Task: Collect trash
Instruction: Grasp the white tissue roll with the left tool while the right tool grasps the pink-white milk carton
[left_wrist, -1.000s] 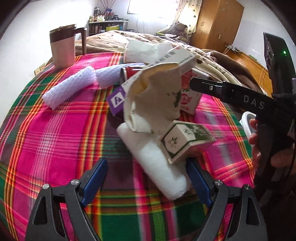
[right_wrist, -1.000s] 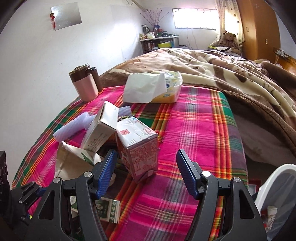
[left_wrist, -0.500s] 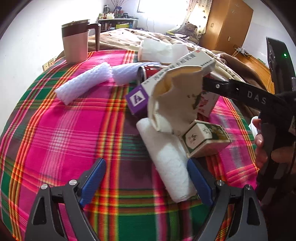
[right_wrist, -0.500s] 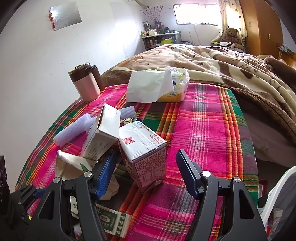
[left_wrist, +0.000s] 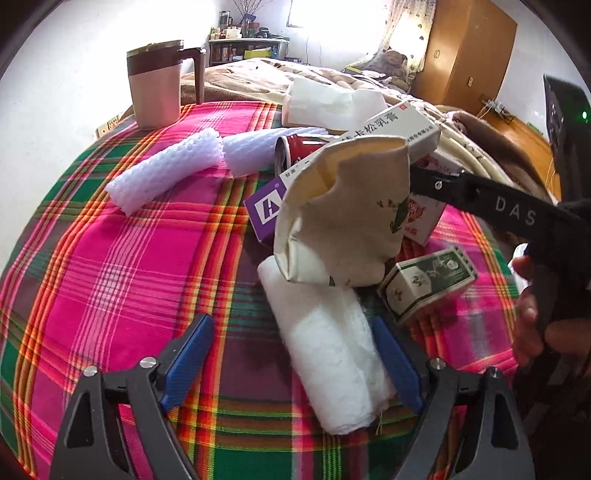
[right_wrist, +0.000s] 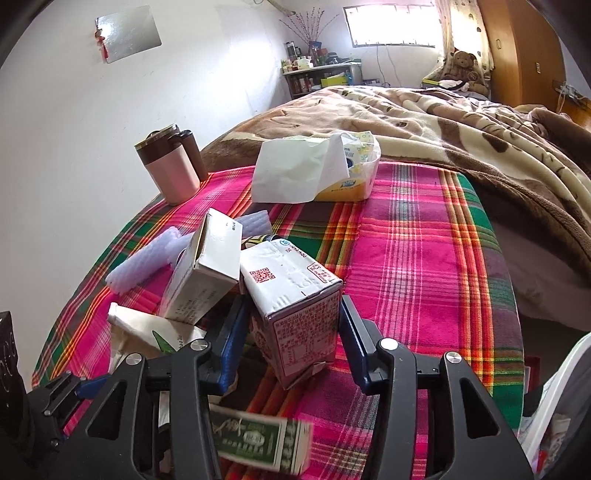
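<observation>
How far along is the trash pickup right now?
Early. A white bin at the table edge holds some scraps. The right gripper has just been closing around the pink carton. The open left gripper straddles a white roll. Boxes, can and foam sleeves remain.

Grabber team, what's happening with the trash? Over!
Right gripper just closed around the carton. Left gripper open over the white roll. White box leans against the carton.

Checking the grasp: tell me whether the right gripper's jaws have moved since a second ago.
Yes. The right gripper has just been closing: its pads, earlier well clear of the carton, now sit against both its sides; the carton stays beside the white box.
</observation>
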